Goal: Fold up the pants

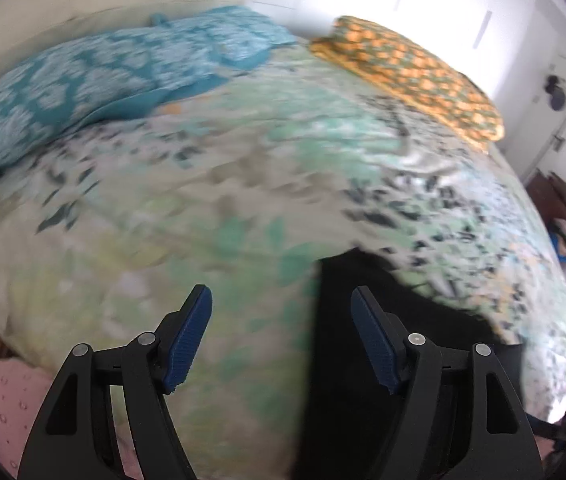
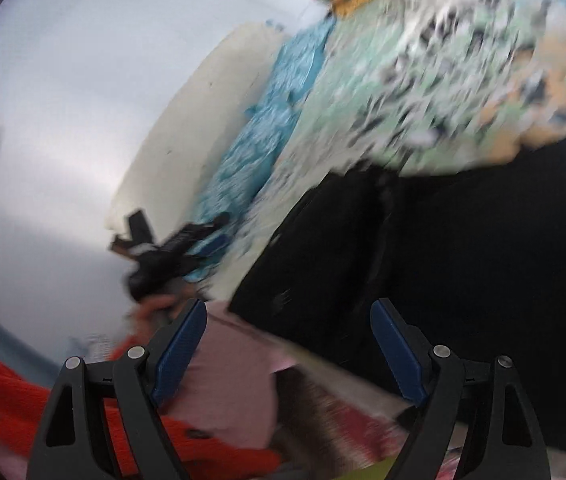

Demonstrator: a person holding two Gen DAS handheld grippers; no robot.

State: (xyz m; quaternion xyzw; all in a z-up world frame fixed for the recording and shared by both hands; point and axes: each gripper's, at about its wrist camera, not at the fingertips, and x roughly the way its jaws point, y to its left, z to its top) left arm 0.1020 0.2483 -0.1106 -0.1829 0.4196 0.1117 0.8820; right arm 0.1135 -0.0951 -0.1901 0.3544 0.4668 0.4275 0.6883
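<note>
**Both grippers open over the bed, black pants at its near edge**

The left gripper (image 1: pixel 281 300) hangs above the bed with its blue-padded fingers (image 1: pixel 189 340) spread wide and nothing between them; it touches nothing. Under its right finger lie the black pants (image 1: pixel 363 360), a dark flat shape running from the near edge of the bed (image 1: pixel 203 200) inward, its far end ragged against the leaf-patterned cover. The left finger stands over bare cover.

The right gripper (image 2: pixel 289 312) is likewise wide open and empty. Its view is tilted and badly smeared, so fine detail is lost. Ahead of its right finger the pants (image 2: pixel 443 260) fill much of the frame as a broad black mass with a curved seam or fold down the middle; whether they are already folded I cannot tell. A squared corner of the cloth points towards the near edge of the bed. In the same view the left gripper (image 2: pixel 171 248) shows as a dark blur at the bed's side.

Past the pants the cover lies rumpled and open up to the head of the bed, where a teal patterned pillow (image 1: pixel 83 92) sits at the left corner and an orange patterned pillow (image 1: pixel 411 72) at the right. Off the near edge there is pink cloth (image 2: pixel 231 368) and an orange-red garment (image 2: pixel 11 400). A white wall (image 2: pixel 63 100) borders the bed's side.
</note>
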